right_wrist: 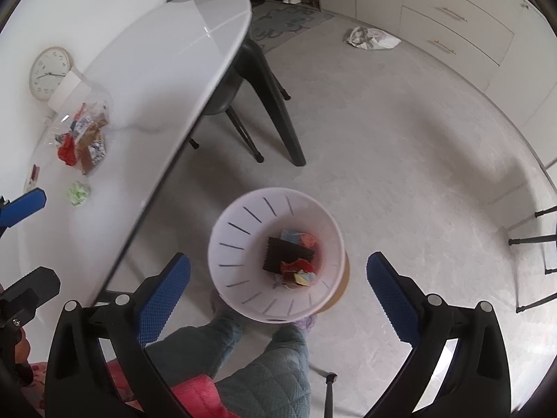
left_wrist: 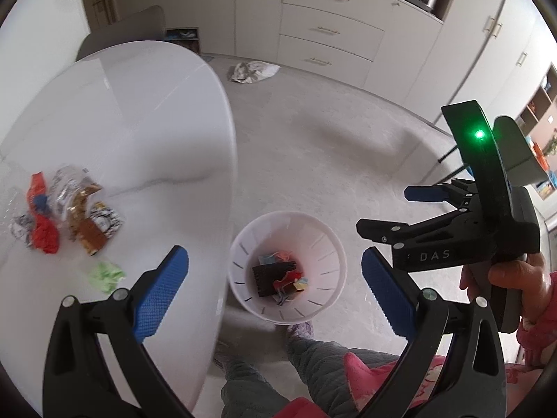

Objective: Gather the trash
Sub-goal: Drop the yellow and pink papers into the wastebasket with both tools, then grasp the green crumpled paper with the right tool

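A white slotted waste bin (left_wrist: 243,240) (right_wrist: 229,230) stands on the floor beside the table and holds a black piece and several coloured wrappers. On the white table (left_wrist: 139,122) (right_wrist: 156,69) lies a pile of wrappers (left_wrist: 66,205) (right_wrist: 83,136) and a green crumpled paper (left_wrist: 106,275) (right_wrist: 79,192). My left gripper (left_wrist: 275,296) is open and empty, above the table edge and the bin. My right gripper (right_wrist: 278,299) is open and empty above the bin; it also shows in the left wrist view (left_wrist: 393,212).
A crumpled bag (left_wrist: 252,71) (right_wrist: 370,38) lies on the floor near the cream drawers (left_wrist: 330,31). A dark chair (right_wrist: 257,104) stands under the table. A clock (right_wrist: 48,73) leans at the table's far side. The person's legs (right_wrist: 257,365) are below the bin.
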{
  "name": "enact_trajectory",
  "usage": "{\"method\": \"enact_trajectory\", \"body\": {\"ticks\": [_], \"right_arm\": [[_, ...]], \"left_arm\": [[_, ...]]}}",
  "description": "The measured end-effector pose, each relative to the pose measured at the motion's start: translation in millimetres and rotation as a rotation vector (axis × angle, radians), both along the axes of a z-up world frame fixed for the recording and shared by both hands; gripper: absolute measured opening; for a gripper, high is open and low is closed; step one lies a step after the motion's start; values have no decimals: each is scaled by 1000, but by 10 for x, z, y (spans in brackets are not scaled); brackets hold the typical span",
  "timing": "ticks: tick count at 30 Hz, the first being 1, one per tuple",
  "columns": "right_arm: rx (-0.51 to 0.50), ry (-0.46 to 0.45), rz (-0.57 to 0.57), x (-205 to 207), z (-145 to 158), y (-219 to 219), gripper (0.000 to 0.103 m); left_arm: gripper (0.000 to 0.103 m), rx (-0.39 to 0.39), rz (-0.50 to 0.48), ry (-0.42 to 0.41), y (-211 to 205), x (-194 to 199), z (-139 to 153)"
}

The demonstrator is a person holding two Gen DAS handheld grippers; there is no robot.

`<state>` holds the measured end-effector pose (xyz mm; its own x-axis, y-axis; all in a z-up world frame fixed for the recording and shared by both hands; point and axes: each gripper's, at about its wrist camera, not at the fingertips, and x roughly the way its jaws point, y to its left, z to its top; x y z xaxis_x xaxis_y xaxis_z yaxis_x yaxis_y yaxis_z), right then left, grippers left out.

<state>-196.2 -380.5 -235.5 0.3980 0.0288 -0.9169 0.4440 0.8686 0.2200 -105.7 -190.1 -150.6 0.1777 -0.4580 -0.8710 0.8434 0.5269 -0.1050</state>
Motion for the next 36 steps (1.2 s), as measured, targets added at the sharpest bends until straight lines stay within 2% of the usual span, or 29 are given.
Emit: {"method": "enact_trajectory", "body": {"ticks": [8,19,25,33,34,36], "right_arm": [[-26,-49,114,489,253,482,100],[-26,-74,392,1492,296,1705,100],[-73,-69,451,1836,211,2171,100],[-117,-45,432,1997,96,2345,99],[-125,-41,438,2006,83,2373,97],[-142,-22,449,2019,51,2424,83]], "left_arm": [[95,8,181,-17,742,465,125],[95,24,481,-38,2062,1179,151],[95,36,527,-52,2453,1400,117],[95,39,521,-31,2649,1630,-6],[95,39,517,-27,2650,1638,-18],[95,39,509,-21,2649,1656,-46]]}}
